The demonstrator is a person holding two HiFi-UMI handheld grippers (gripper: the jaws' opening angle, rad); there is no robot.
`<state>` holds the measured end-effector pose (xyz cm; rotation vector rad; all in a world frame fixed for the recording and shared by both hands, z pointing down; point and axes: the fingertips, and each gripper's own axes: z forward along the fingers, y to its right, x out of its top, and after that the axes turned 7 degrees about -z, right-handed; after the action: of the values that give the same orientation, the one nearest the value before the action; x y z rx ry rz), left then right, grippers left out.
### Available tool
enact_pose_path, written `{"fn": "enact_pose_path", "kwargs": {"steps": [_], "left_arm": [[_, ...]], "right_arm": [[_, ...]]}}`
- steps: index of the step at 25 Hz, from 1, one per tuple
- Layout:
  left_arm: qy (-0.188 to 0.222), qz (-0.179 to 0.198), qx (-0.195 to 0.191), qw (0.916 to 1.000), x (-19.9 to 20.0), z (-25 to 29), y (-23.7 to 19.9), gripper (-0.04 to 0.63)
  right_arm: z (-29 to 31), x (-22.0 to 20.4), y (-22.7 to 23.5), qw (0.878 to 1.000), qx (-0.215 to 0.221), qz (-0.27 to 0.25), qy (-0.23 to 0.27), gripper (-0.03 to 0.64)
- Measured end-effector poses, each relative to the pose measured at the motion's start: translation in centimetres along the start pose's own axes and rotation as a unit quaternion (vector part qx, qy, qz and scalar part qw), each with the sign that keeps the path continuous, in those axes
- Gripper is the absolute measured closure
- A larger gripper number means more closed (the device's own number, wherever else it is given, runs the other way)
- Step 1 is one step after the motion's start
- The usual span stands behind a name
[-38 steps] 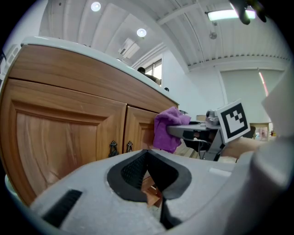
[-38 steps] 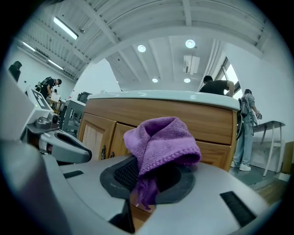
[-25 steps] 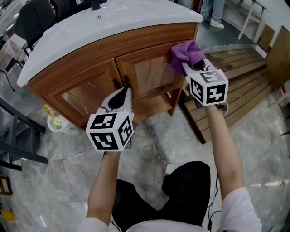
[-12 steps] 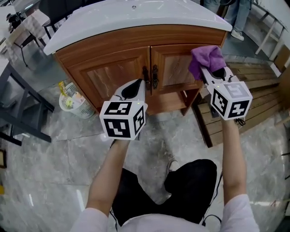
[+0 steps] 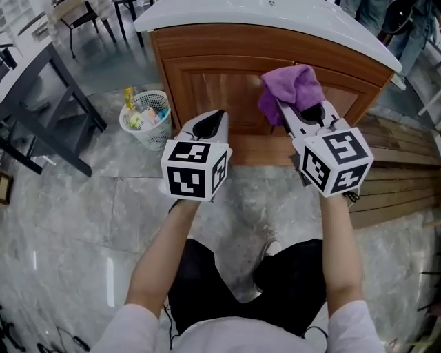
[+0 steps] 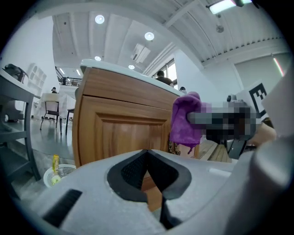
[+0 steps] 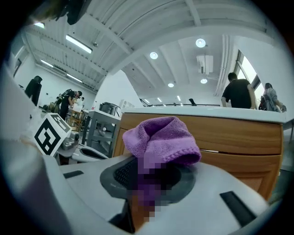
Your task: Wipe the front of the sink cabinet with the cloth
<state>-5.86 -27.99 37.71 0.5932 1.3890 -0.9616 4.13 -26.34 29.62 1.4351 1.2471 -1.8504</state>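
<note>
Your right gripper (image 7: 151, 179) has its fingers pinched on the purple cloth (image 5: 291, 88). The cloth bunches over the fingertips and covers them in the head view. You hold it before the upper part of the sink cabinet (image 5: 220, 79) front, on the cabinet's right half as you face it, just under the white sink top (image 5: 289, 17). No view confirms whether the cloth touches the wood or stands just off it.

Your left gripper (image 6: 148, 158) has its fingers pressed together at the tips, with nothing between them. It points at the cabinet front, lower than the cloth and to its left, and stands apart from the wood. A raised-panel door (image 6: 124, 137) of the cabinet lies straight ahead of it.

You face the cabinet front with both forearms stretched toward it.

Surroundings, taken from the cabinet:
- A white waste basket (image 5: 146, 117) with litter in it stands on the grey stone floor (image 5: 83, 207), just beside the cabinet's left end.
- A dark table frame (image 5: 52, 96) stands further left, beyond the basket.
- Wooden slats (image 5: 396, 183) lie on the floor at the cabinet's right end.
- In the right gripper view, a person (image 7: 239, 94) stands behind the cabinet, seen over the sink top
</note>
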Motion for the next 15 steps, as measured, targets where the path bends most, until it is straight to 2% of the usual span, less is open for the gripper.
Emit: {"fn": "enact_pose_path", "kwargs": {"steps": [6, 10, 15], "left_arm": [[0.008, -0.013, 0.051, 0.9986, -0.4, -3.3, -5.0, 0.591], [0.010, -0.017, 0.092, 0.9956, -0.9, -5.7, -8.3, 0.591], [0.010, -0.025, 0.121, 0.9922, -1.3, -7.8, -11.1, 0.591]], "right_arm": [[5.2, 0.4, -8.4, 0.997, 0.064, 0.020, 0.023, 0.549], [8.7, -0.2, -13.3, 0.995, 0.093, 0.017, 0.033, 0.549], [12.1, -1.1, -17.0, 0.992, 0.121, 0.011, 0.026, 0.549]]}}
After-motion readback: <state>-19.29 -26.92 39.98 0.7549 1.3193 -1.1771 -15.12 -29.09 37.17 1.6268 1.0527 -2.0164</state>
